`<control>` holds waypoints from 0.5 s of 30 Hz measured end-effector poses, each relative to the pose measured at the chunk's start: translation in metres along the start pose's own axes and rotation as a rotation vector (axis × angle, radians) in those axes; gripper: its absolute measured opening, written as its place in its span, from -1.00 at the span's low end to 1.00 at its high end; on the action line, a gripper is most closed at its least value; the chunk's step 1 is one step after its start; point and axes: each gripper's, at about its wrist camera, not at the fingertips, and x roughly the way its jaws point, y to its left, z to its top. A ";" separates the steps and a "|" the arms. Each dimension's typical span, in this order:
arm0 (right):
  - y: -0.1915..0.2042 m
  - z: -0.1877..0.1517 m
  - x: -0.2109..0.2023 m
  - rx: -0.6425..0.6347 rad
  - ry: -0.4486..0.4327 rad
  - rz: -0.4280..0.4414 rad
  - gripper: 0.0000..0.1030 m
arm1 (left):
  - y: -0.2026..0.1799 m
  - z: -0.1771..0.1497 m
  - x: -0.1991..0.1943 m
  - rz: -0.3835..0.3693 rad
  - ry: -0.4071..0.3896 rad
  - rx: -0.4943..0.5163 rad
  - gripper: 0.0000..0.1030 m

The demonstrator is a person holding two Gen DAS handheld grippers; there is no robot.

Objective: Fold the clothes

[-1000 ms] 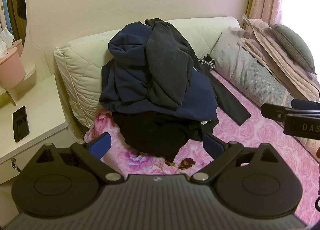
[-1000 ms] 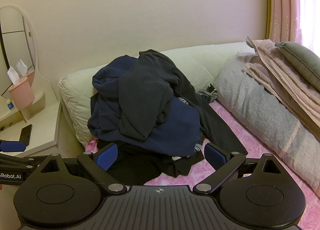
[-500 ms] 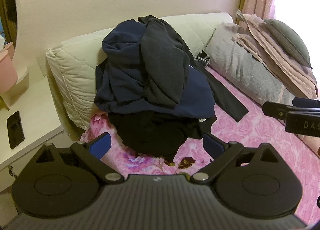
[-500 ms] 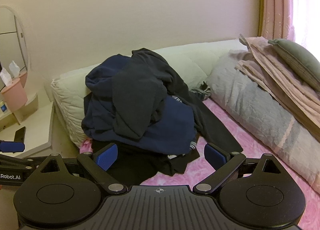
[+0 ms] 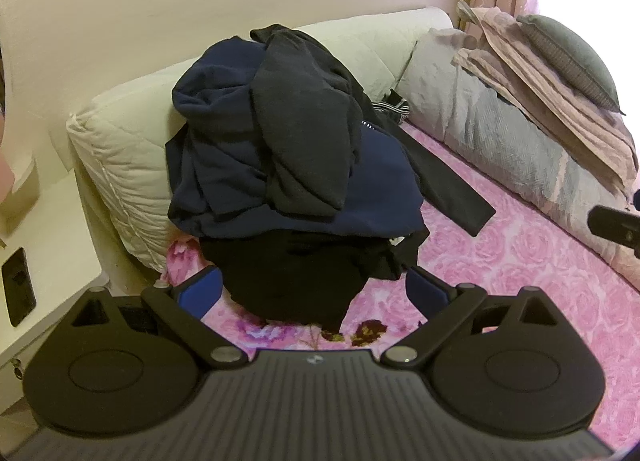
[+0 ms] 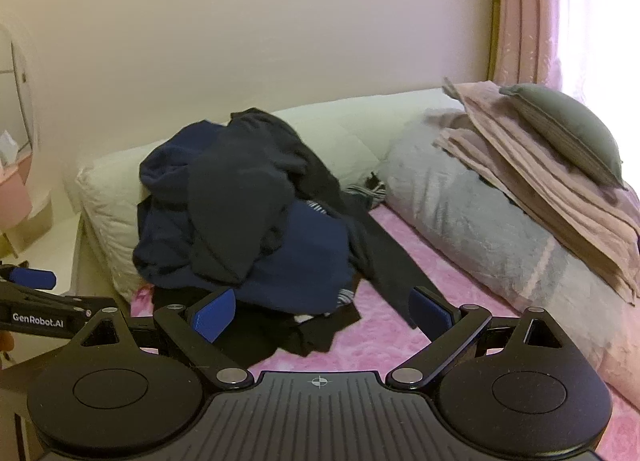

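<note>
At nine o'clock in the left wrist view a black phone [image 5: 18,292] lies flat on a white bedside table [image 5: 56,237]. A pink tub [image 6: 14,197] stands beside a mirror at nine o'clock in the right wrist view; what it holds cannot be made out.

The left gripper [image 5: 313,293] hovers with its blue pads [image 5: 200,293] spread wide, holding nothing, the lowest black garment just beyond the gap between them. The right gripper [image 6: 322,315] is likewise wide apart and empty, its pads [image 6: 430,311] above the pink sheet.

The pile of clothes [image 5: 288,165] sits at twelve o'clock, heaped against a quilted cream headboard [image 5: 120,141]: a soft charcoal top draped over a navy sweatshirt, with crumpled black fabric underneath and a long black sleeve trailing toward three o'clock. It rests on a rose-patterned pink sheet [image 5: 520,261]. At two o'clock a rolled grey blanket [image 5: 500,141] carries folded dusty-pink bedding [image 5: 560,117] and a flat grey-green pillow [image 5: 568,57].
</note>
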 end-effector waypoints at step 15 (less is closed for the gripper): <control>-0.013 0.052 0.073 -0.044 0.035 0.107 0.87 | 0.002 0.043 0.046 0.068 -0.050 0.021 0.88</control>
